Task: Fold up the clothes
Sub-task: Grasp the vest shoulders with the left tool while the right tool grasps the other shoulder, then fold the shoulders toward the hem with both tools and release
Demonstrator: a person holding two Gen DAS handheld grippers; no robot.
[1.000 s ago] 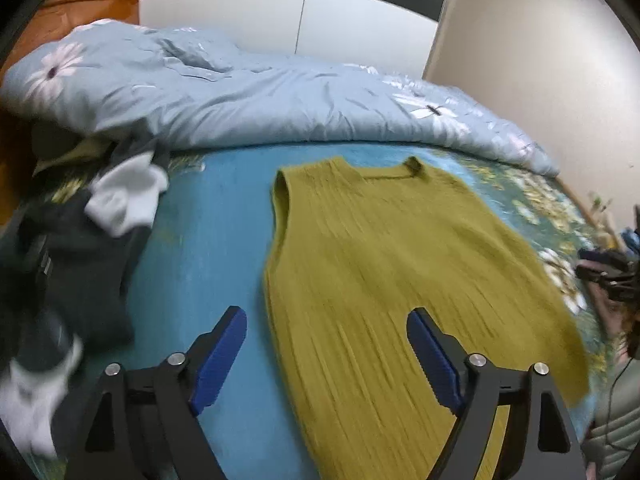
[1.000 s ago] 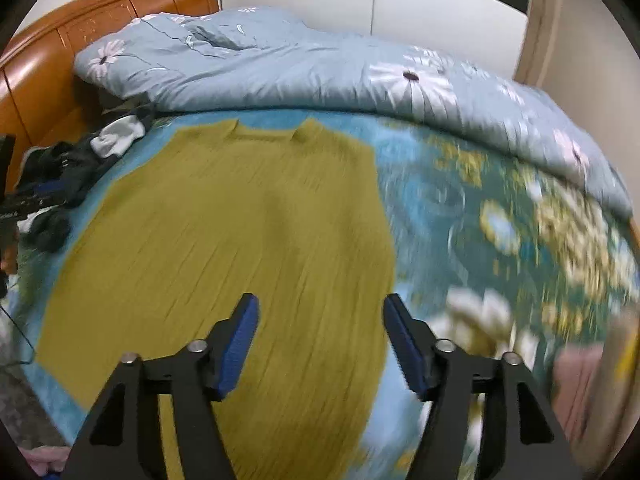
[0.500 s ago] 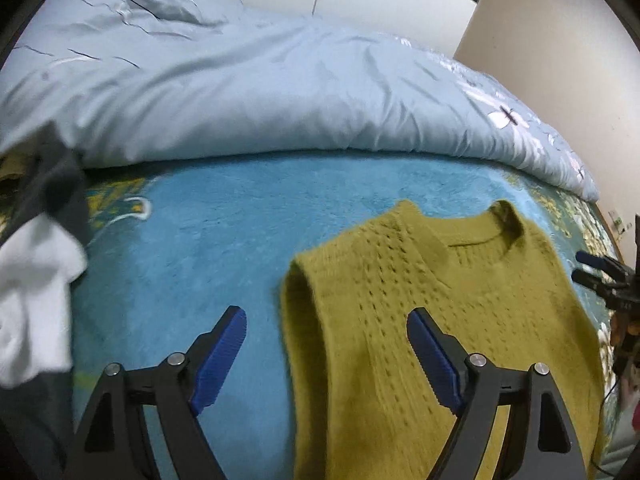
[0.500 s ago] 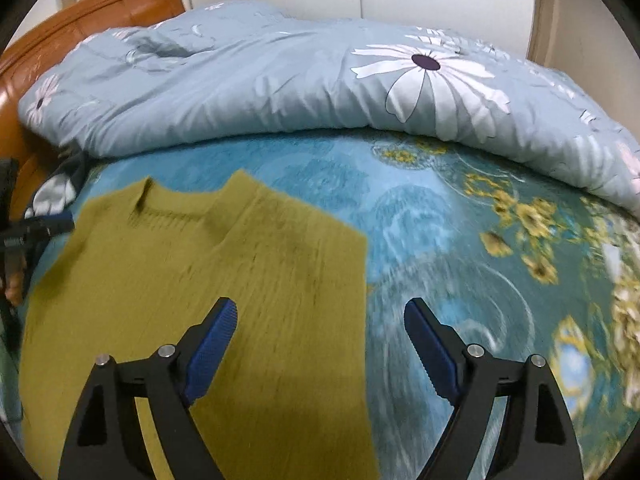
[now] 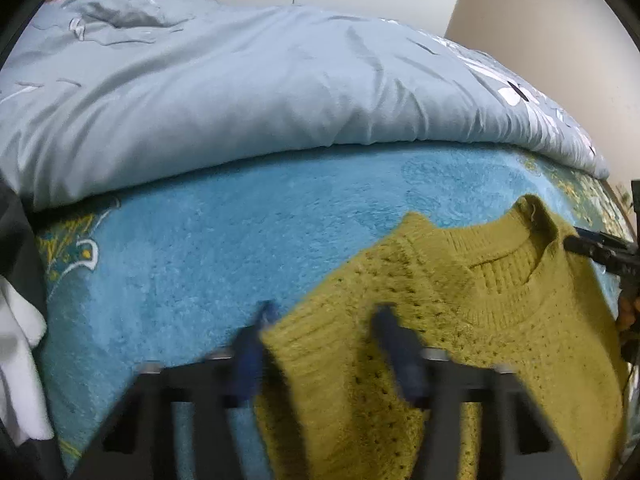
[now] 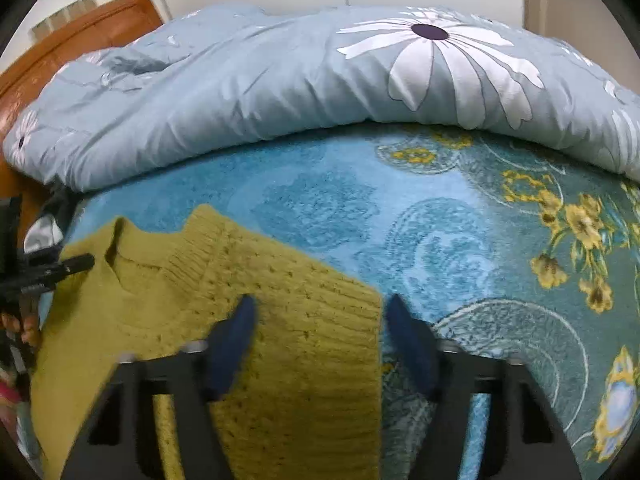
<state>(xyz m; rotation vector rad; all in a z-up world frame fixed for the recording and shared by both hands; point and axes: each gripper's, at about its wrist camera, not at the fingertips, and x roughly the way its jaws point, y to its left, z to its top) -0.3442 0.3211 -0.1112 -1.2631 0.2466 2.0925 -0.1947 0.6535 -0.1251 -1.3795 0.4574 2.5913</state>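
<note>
Olive knit vest (image 5: 500,320), flat

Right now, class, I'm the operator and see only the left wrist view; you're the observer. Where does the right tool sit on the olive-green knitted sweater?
Observer: The right tool straddles the shoulder edge of the olive-green knitted sweater, jaws closing, knit between them.
Operator: What is printed on the bedding beyond it?
Observer: A large white daisy with a dark centre, on the pale blue quilt.
</note>
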